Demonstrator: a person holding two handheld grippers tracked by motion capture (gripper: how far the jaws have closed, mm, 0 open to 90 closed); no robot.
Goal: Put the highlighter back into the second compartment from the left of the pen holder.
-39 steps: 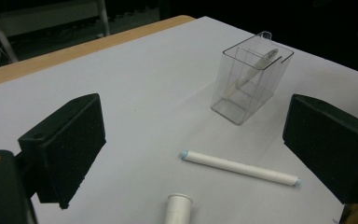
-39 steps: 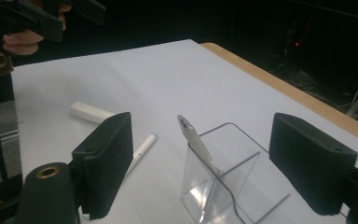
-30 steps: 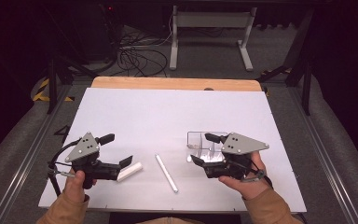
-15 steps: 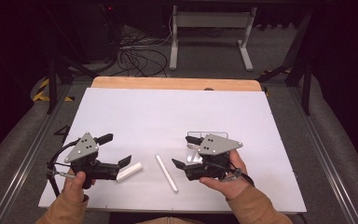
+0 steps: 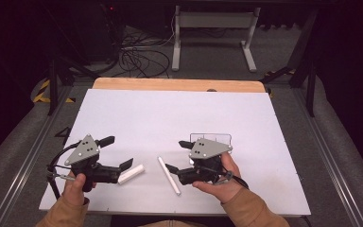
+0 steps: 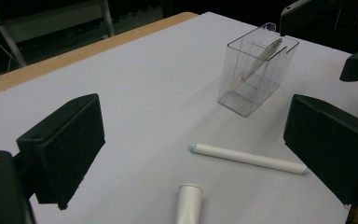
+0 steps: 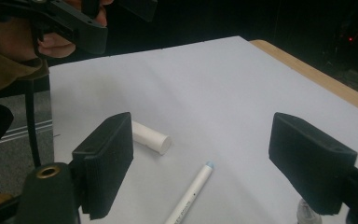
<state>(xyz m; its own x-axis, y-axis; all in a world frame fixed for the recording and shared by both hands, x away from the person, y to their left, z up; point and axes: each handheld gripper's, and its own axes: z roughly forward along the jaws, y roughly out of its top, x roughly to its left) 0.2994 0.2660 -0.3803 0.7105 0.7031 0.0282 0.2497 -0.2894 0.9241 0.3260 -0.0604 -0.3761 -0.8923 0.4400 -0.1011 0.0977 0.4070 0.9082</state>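
White worktop (image 5: 170,113) carries a white pen (image 5: 168,175) lying flat between my two grippers, its cap (image 5: 131,173) just beside my left gripper (image 5: 116,152). My right gripper (image 5: 178,156) hovers near the pen, a clear box (image 5: 223,137) behind it. Left gripper view: my fingers (image 6: 65,147) are released, holding nothing; pen (image 6: 248,158) and cap (image 6: 189,203) lie ahead, another pen standing tilted in the box (image 6: 256,70). Right gripper view: fingers (image 7: 106,161) spread wide, empty, pen (image 7: 191,192) between them on the worktop.
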